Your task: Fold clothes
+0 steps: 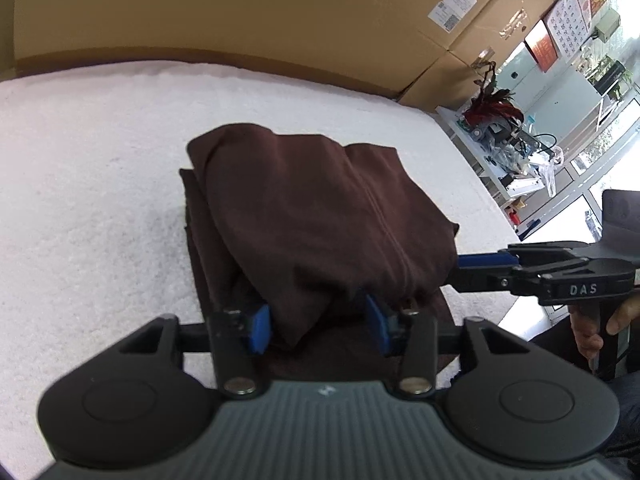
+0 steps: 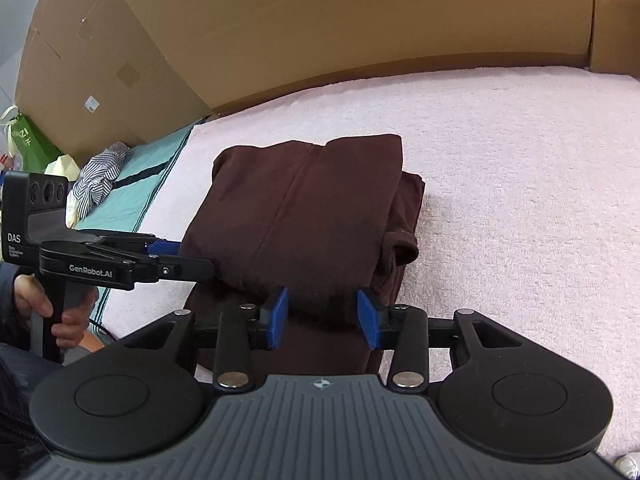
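Observation:
A dark brown garment [image 1: 312,216] lies folded into a thick stack on the white fleecy table cover [image 1: 88,184]; it also shows in the right wrist view [image 2: 308,216]. My left gripper [image 1: 318,322] has its jaws apart, with the near edge of the top fold between its blue pads [image 1: 260,328]. My right gripper [image 2: 322,316] is also open, its blue pads [image 2: 280,316] on either side of the garment's near edge. Each gripper shows side-on in the other view, at the stack's edge [image 1: 520,268] [image 2: 132,260].
Large cardboard boxes [image 1: 280,12] stand along the far edge of the table. A teal cloth [image 2: 132,196] with a striped garment [image 2: 98,184] lies to the left. A cluttered white shelf [image 1: 508,148] stands at the right. The person's hands hold both handles.

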The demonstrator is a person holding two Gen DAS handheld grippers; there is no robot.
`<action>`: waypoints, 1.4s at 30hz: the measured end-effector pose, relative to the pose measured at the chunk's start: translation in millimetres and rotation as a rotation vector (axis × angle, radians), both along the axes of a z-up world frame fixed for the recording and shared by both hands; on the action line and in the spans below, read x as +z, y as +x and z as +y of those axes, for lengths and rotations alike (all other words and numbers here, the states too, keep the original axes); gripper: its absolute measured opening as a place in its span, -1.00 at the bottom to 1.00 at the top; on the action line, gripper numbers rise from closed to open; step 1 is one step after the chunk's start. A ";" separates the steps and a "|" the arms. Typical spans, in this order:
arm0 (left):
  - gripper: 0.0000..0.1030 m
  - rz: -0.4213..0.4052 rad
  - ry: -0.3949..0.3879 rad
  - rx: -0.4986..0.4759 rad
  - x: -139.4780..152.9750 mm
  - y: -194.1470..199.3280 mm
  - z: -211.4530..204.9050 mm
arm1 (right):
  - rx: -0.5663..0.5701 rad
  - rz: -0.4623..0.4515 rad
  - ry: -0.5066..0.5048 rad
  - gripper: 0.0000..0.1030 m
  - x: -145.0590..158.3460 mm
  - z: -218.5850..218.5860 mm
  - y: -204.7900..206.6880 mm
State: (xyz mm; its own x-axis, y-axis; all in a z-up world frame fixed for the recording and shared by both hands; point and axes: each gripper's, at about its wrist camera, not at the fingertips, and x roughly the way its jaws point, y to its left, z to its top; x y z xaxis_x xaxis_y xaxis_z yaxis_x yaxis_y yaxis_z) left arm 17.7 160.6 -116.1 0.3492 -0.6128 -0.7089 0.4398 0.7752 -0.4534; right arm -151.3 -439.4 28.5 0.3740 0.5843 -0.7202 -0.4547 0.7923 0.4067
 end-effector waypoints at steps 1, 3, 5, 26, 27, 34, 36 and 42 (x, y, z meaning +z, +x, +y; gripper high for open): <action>-1.00 0.004 0.005 -0.018 -0.5 0.0 -2.2 | 0.003 -0.001 0.001 -0.19 -1.3 0.9 1.4; -1.00 -0.002 -0.014 -0.043 9.1 3.2 6.1 | 0.001 0.032 0.025 -0.93 -3.2 1.4 6.4; -1.00 -0.015 -0.028 -0.057 24.1 0.8 20.5 | 0.002 0.064 0.069 -0.95 4.5 -3.2 6.8; -1.00 0.123 0.066 -0.035 -0.9 -23.1 54.1 | 0.017 0.188 -0.014 -0.83 -19.1 -26.0 -21.2; -0.91 0.087 0.054 -0.004 9.0 -20.7 56.9 | 0.013 0.172 -0.012 -0.76 -11.5 -28.7 -22.3; 0.05 -0.068 0.013 0.117 24.5 38.0 35.0 | -0.024 -0.051 0.057 -0.19 37.6 -17.7 9.7; -0.03 -0.043 0.010 0.114 18.5 51.7 31.8 | -0.048 -0.061 0.031 -0.19 33.6 -11.4 26.2; -0.82 0.047 -0.124 0.101 9.1 66.8 35.2 | -0.122 -0.016 0.022 -0.19 13.7 -12.6 44.6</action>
State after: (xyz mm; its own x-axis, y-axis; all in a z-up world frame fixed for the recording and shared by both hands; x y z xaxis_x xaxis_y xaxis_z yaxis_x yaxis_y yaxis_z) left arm 84.5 195.9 -107.0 0.3821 -0.6597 -0.6472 0.3384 0.7516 -0.5663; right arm -106.7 -451.9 42.2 0.4552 0.5492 -0.7008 -0.3619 0.8333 0.4179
